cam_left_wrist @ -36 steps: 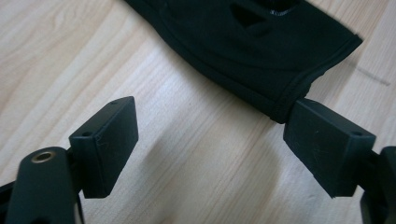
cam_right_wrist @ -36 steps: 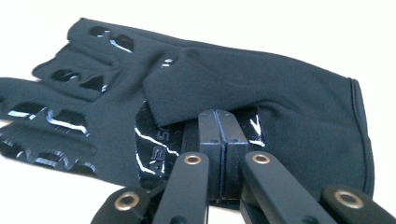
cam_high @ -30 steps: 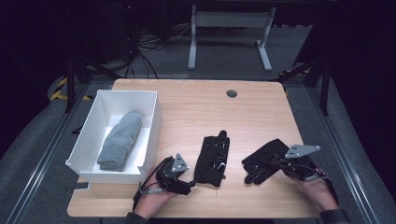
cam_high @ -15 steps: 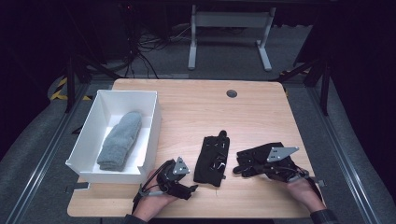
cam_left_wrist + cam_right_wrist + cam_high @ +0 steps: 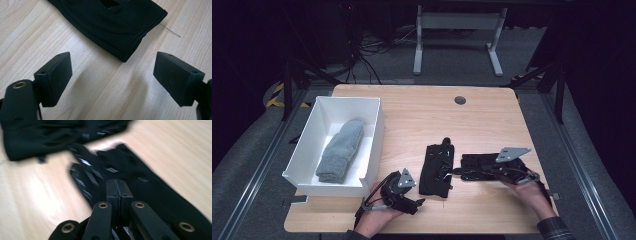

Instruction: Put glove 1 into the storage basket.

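right gripper (image 5: 116,192): jaws closed, pinching 1 black glove (image 5: 477,166). left gripper (image 5: 112,75): jaws wide, empty (near second glove (image 5: 110,22)). risk: thin fabric slipping free mid-drag.

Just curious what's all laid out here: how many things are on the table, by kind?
Black gloves: 2, one lying flat, one in the right gripper
White box: 1
Grey sock in the box: 1
Total: 4

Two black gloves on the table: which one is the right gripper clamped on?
The right black glove, lying crosswise: the right gripper is shut on it. The middle black glove lies lengthwise, untouched, before the open left gripper.
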Action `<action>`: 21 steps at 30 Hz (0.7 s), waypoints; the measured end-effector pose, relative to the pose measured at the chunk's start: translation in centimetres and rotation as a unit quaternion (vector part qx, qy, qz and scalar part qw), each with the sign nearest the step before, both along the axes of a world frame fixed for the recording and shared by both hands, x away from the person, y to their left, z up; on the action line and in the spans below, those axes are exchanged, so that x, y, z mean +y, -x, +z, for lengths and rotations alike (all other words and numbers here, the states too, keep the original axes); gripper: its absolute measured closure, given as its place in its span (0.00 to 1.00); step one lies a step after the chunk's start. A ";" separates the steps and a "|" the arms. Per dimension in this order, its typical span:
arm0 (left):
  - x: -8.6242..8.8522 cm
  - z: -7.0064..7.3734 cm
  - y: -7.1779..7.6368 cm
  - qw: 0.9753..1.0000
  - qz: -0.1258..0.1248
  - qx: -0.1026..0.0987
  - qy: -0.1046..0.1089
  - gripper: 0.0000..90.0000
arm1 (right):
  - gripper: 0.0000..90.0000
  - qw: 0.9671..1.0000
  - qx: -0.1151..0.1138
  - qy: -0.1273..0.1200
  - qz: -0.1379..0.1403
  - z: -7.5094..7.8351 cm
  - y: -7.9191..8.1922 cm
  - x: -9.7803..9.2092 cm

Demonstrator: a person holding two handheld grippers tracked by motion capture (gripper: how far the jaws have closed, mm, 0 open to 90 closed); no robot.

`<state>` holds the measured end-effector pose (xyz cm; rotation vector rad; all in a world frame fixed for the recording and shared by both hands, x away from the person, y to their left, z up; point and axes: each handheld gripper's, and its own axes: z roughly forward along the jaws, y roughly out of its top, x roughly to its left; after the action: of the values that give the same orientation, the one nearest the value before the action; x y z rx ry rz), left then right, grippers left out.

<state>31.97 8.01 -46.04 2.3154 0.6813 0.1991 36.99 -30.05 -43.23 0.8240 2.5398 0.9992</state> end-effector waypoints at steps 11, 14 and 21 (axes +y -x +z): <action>0.1 -0.1 -0.1 1.000 0.003 0.002 -0.001 0.18 | 1.00 0.996 0.010 0.025 -0.079 -0.6 0.4 -6.6; 0.2 -0.1 -0.1 1.000 0.003 0.001 0.000 0.18 | 1.00 0.996 0.019 0.032 -0.077 -0.9 0.5 -6.6; 0.2 -0.1 -0.1 1.000 0.004 0.001 0.000 0.18 | 1.00 0.997 0.032 0.052 -0.041 -1.2 2.6 -5.4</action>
<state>32.11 8.19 -46.09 2.3129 0.6921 0.2009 34.35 -35.45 -44.43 0.9370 2.5631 0.8217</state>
